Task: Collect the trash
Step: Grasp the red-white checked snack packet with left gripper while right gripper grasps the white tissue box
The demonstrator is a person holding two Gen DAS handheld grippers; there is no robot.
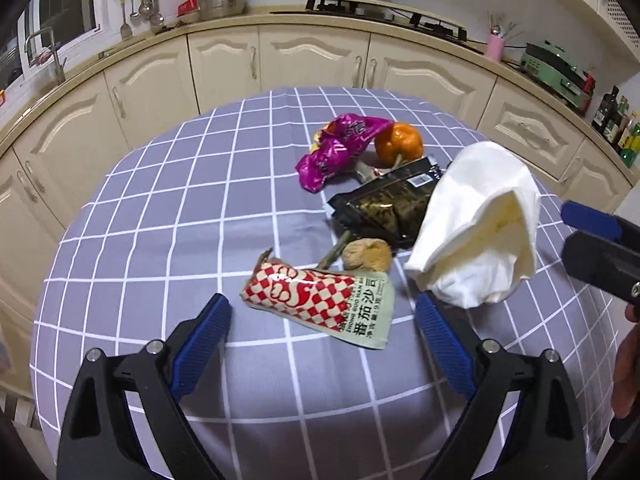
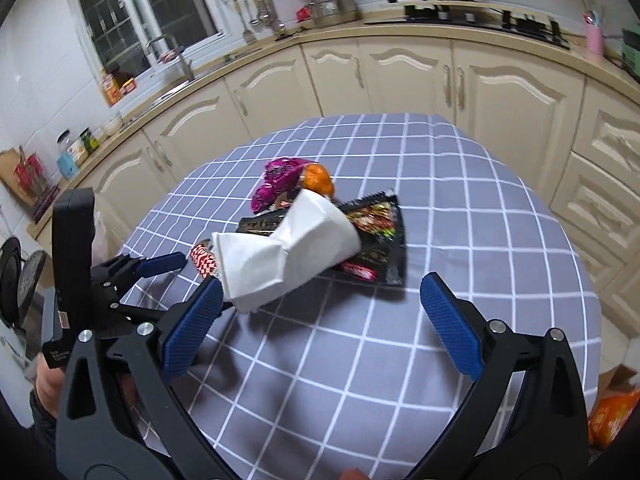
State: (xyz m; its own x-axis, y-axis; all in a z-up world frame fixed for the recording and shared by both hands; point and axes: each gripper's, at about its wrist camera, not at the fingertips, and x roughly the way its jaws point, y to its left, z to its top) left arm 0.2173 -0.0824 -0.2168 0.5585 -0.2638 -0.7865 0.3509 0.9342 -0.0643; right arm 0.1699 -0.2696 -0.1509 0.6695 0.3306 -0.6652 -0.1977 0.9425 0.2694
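A pile of trash lies on the grey checked tablecloth (image 1: 168, 216): a red-and-white ketchup sachet (image 1: 320, 304), a brown crumpled lump (image 1: 366, 255), a black snack packet (image 1: 384, 208), a purple wrapper (image 1: 340, 148), an orange pepper (image 1: 398, 142) and a white crumpled napkin (image 1: 476, 228). My left gripper (image 1: 322, 320) is open just in front of the sachet. My right gripper (image 2: 320, 300) is open and empty, just before the napkin (image 2: 280, 248). The black packet (image 2: 376, 236), purple wrapper (image 2: 280, 180) and pepper (image 2: 318, 178) show behind it.
Cream kitchen cabinets (image 1: 224, 68) and a counter with a stove, pots and utensils curve behind the table. A sink and window are at the left (image 2: 168, 52). An orange bag (image 2: 608, 412) lies on the floor at the right.
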